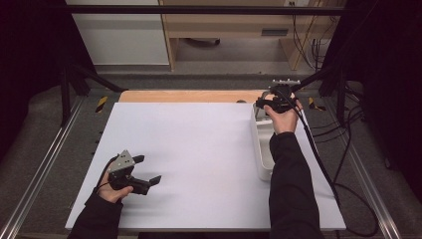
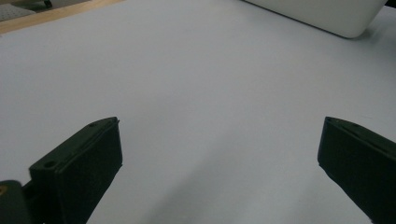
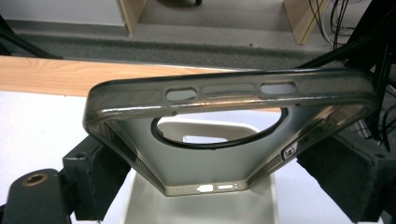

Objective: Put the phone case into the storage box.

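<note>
Left gripper idle and open; right gripper holds a phone case over a white bin.

Left gripper (image 1: 149, 170) rests low on the white tabletop (image 1: 199, 149), fingers (image 2: 79, 168) spread wide, nothing between them. Well to its right, the right gripper (image 1: 274, 99) has its fingers (image 3: 100, 172) closed on the long sides of a smoky translucent phone case (image 3: 224, 109), camera cutout up. White bin (image 1: 262, 149) sits right below those fingers.

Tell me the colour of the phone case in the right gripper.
Translucent smoky grey phone case, clearest in the right gripper view.
</note>
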### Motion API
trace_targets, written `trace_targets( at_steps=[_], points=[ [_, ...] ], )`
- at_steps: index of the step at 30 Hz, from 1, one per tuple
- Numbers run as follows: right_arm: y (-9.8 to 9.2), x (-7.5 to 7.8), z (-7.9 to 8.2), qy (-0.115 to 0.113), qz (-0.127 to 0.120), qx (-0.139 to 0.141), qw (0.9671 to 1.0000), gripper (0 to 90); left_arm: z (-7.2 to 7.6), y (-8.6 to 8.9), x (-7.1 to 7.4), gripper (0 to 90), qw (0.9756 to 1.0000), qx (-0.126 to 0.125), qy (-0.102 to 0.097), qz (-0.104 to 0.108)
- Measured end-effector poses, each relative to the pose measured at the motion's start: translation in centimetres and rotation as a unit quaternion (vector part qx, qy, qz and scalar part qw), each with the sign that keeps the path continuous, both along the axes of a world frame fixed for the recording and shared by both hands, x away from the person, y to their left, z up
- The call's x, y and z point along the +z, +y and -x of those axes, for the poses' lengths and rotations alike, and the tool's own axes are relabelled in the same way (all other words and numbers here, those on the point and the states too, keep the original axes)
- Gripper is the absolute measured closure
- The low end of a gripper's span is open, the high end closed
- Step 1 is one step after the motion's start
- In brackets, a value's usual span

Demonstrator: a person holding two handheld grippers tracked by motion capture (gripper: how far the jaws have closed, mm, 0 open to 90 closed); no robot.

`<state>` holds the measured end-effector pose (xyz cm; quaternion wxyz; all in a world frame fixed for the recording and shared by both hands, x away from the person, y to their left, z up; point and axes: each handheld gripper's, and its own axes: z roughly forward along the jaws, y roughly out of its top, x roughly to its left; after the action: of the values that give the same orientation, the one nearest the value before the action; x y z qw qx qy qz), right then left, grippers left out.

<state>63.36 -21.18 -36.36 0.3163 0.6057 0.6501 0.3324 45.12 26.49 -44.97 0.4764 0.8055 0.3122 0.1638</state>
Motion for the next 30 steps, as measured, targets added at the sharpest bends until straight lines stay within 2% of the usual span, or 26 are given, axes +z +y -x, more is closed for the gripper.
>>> trace_targets(
  at_steps=[10,23,30],
  points=[
    [0.1,-0.7,-0.7,0.016,0.008,0.010,0.9998,12.0,0.0,0.0,-0.1,0.0,1.0000,-0.001,0.001,-0.002],
    [0.2,-1.3,-1.3,0.021,0.009,0.027,0.9994,11.9,-0.1,-0.1,-0.1,0.0,1.0000,-0.002,0.001,-0.005],
    [0.0,-1.5,-1.5,0.024,0.007,0.025,0.9994,11.9,-0.1,-0.1,-0.2,0.0,1.0000,-0.002,0.001,-0.006]
  ],
)
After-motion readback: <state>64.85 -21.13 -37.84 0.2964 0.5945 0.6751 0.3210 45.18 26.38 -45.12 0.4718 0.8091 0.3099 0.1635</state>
